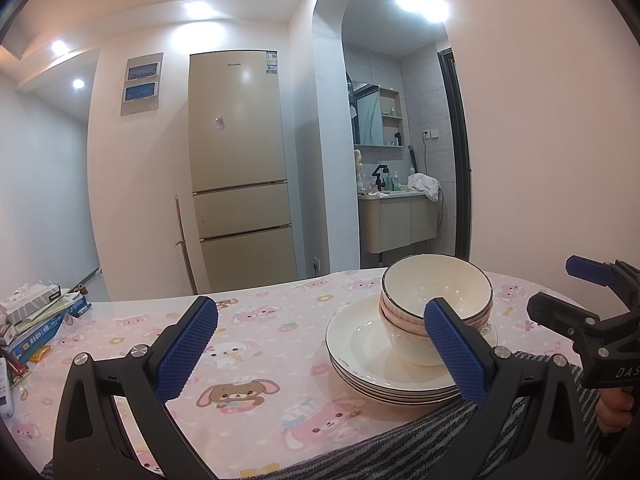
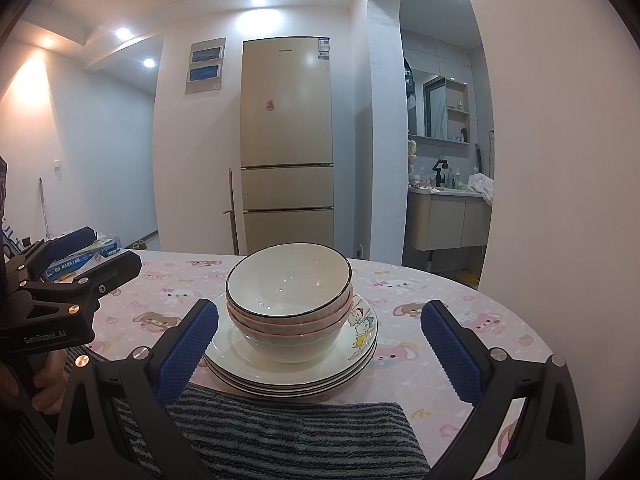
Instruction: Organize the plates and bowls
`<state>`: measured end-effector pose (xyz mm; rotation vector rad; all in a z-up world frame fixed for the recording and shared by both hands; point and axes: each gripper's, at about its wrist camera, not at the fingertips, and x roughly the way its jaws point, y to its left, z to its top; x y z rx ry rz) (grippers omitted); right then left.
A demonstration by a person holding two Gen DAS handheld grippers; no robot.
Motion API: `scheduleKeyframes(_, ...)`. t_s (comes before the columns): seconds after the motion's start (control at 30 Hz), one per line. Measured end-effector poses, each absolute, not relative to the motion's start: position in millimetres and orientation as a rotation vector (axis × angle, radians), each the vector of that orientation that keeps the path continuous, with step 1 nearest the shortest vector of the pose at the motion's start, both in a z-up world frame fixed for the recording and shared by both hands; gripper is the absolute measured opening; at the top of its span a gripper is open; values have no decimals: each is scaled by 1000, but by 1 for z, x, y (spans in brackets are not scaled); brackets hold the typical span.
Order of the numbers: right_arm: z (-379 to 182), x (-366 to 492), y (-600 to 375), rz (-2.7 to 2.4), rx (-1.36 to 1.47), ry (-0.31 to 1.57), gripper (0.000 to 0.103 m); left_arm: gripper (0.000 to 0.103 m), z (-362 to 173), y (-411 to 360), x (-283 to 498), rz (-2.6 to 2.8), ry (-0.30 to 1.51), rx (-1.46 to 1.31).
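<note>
A stack of white bowls (image 2: 289, 300) with dark and pink rims sits nested on a stack of white plates (image 2: 292, 376); the top plate carries a cartoon print. In the left wrist view the bowls (image 1: 436, 296) and the plates (image 1: 360, 360) lie right of centre. My left gripper (image 1: 320, 356) is open, held near the table's front, left of the stack. My right gripper (image 2: 320, 356) is open too, with the stack straight ahead between its fingers' line of sight, a short way off. Neither holds anything.
The table (image 2: 500, 320) wears a pink cartoon cloth, and a grey striped towel (image 2: 288, 436) lies at its near edge before the plates. Books and a tissue box (image 1: 36, 312) pile up at the far left. A fridge (image 2: 286, 140) and washroom stand behind.
</note>
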<state>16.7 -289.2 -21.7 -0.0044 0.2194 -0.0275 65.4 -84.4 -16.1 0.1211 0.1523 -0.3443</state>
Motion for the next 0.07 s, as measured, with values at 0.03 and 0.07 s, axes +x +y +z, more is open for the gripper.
scheduleKeyframes(0.03,-22,17,-290,-29,-3,219,103,103,-16,-84,65,-344,153,122)
scheduleKeyframes(0.07,-23,17,-290,-29,-2,220,103,103,-16,-84,65,-344,153,122)
